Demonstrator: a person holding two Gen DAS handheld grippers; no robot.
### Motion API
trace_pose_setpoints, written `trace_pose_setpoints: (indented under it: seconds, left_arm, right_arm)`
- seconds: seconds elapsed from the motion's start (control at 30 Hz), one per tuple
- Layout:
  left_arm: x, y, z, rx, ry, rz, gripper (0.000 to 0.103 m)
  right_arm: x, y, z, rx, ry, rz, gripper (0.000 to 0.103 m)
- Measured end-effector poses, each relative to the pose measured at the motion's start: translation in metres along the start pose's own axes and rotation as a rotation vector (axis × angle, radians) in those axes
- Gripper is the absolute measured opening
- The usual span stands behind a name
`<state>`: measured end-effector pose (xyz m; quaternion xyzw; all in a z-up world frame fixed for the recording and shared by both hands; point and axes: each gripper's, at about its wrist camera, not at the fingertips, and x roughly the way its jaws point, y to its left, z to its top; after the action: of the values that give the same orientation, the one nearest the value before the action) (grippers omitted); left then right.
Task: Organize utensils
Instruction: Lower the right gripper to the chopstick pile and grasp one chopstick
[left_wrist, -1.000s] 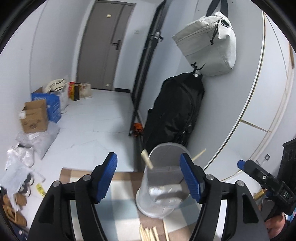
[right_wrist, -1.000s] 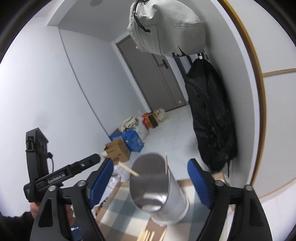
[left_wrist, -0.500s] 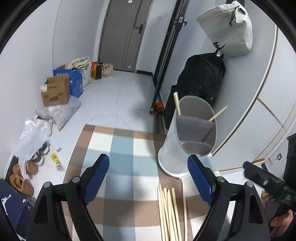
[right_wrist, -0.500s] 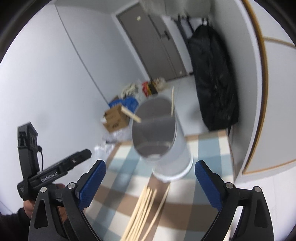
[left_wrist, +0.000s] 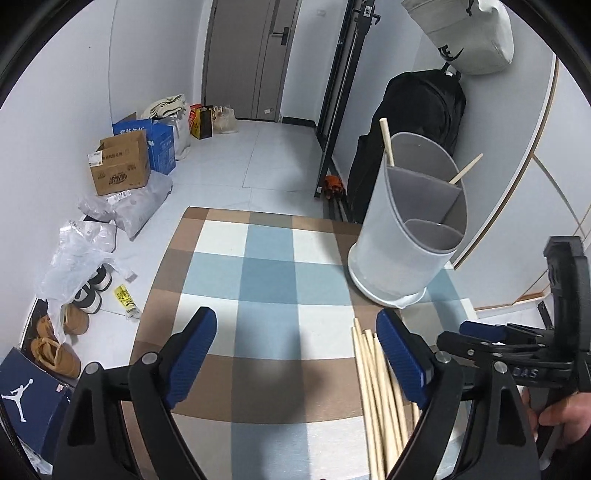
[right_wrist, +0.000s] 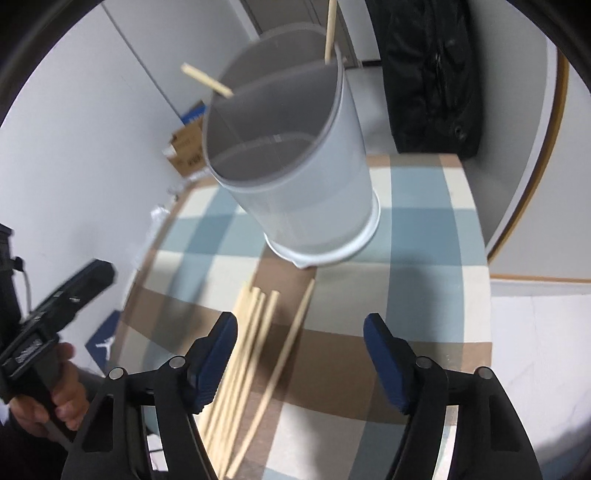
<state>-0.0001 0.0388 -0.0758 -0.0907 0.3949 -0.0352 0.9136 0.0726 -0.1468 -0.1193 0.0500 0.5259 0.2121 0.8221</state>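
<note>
We see the grey utensil holder (left_wrist: 406, 236) standing at the far right of the checked cloth (left_wrist: 266, 258), near its far edge, two sticks (left_wrist: 386, 142) poking from it. To its left the cloth lies bare. Six loose chopsticks (right_wrist: 255, 343) lie just before it. Our left gripper (left_wrist: 295, 354) gapes empty; our right gripper (right_wrist: 299, 354), its jaws just closing, straddles one chopstick without pressing.

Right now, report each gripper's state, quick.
Left gripper: open, holding nothing.
Right gripper: open, jaws just been closing, chopsticks lying loose between them, not gripped.
</note>
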Motion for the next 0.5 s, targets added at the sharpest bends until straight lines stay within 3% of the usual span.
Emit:
trace_pose_setpoints:
  seconds: [0.5]
  left_arm:
    - [0.011,0.016,-0.003,-0.024,0.063,0.007,0.085]
  right_arm:
    - [0.053,0.013,0.016,-0.082,0.097,-0.131,0.041]
